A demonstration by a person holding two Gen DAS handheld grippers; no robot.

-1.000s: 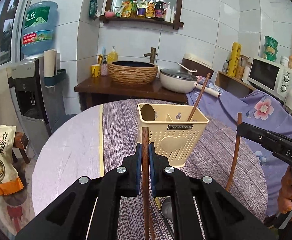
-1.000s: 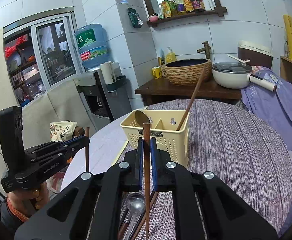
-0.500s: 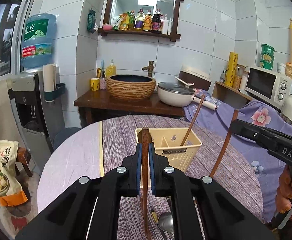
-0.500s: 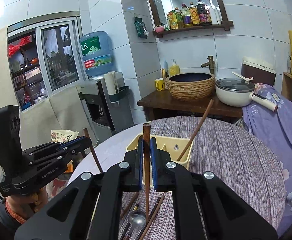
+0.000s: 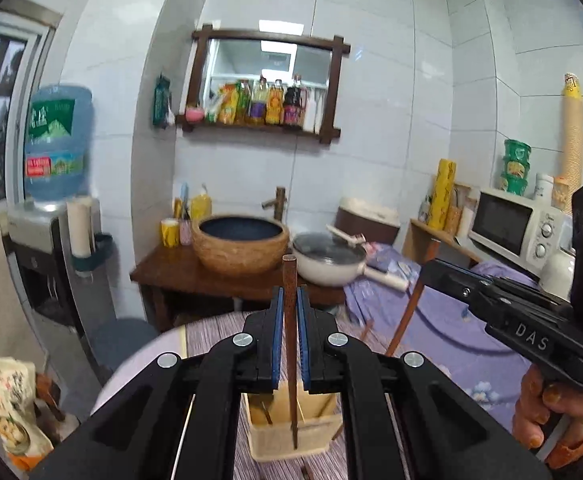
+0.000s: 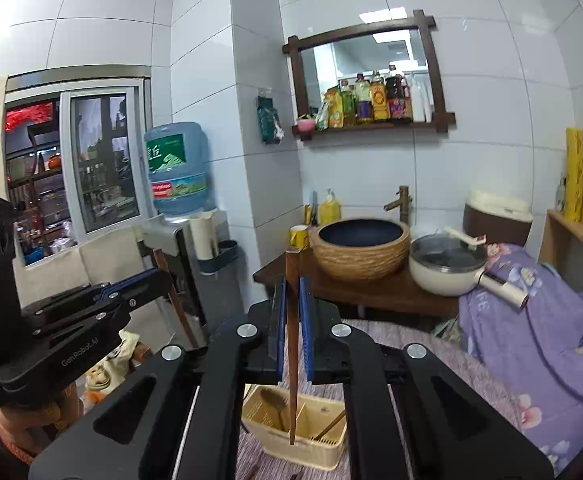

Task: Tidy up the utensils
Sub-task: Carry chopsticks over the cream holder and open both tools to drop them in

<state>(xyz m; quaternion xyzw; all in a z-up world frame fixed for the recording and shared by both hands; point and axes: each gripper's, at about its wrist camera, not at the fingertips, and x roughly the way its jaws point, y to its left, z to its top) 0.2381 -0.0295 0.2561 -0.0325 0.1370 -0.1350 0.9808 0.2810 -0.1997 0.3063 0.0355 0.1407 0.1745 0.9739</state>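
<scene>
Step in hand: carrying; each gripper holds one wooden chopstick upright above the yellow utensil holder, which stands on the round table; neither stick is in the holder yet
Left gripper: fingers pressed together on the left chopstick; its lower tip hangs over the holder
Right gripper: fingers pinching the right chopstick; its tip points down over the holder's middle compartment, as far as I can judge
Next move: probably lowering each tip into one compartment, then letting go; the sticks should stay near vertical so they clear the holder's rim and dividers
Holder contents: a spoon in its left compartment; another chopstick leaning in its right compartment; the middle looks empty
Beside the holder: more stick ends lie on the table just in front of it, partly hidden
</scene>
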